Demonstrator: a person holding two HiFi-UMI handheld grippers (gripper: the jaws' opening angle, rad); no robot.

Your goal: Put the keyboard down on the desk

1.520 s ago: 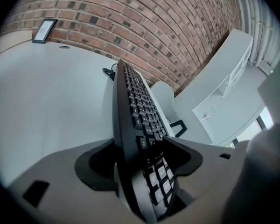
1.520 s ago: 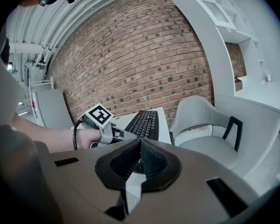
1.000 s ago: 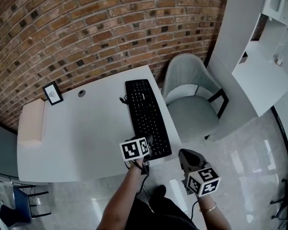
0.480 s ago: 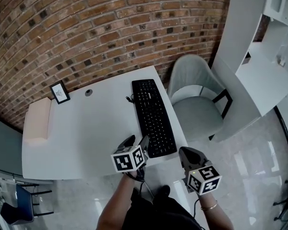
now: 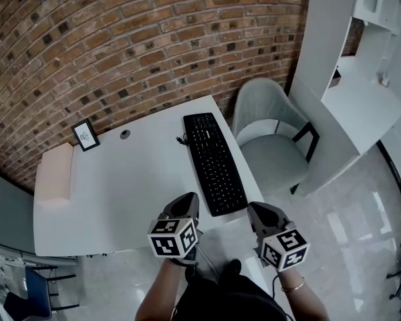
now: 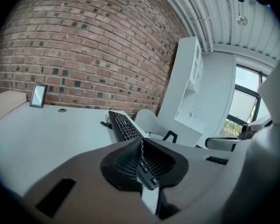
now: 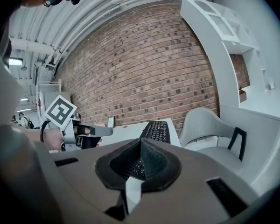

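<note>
The black keyboard (image 5: 215,162) lies flat on the white desk (image 5: 134,186), along its right edge, with its cable at the far end. It also shows in the left gripper view as the keyboard (image 6: 123,125) and in the right gripper view as the keyboard (image 7: 156,130). My left gripper (image 5: 187,202) hovers over the desk's near edge, a little short of the keyboard's near end. Its jaws are closing, all but together, with nothing between them (image 6: 140,143). My right gripper (image 5: 260,212) hangs off the desk's near right corner, shut and empty (image 7: 140,143).
A grey armchair (image 5: 267,132) stands right of the desk. White shelving (image 5: 361,79) fills the right side. A small picture frame (image 5: 85,135) and a pale pink cushion (image 5: 55,172) sit at the desk's left end. A brick wall runs behind.
The left gripper has drawn back from the keyboard's near end towards the person, and its jaws have come together. The keyboard stays on the desk. The right gripper has barely moved.
</note>
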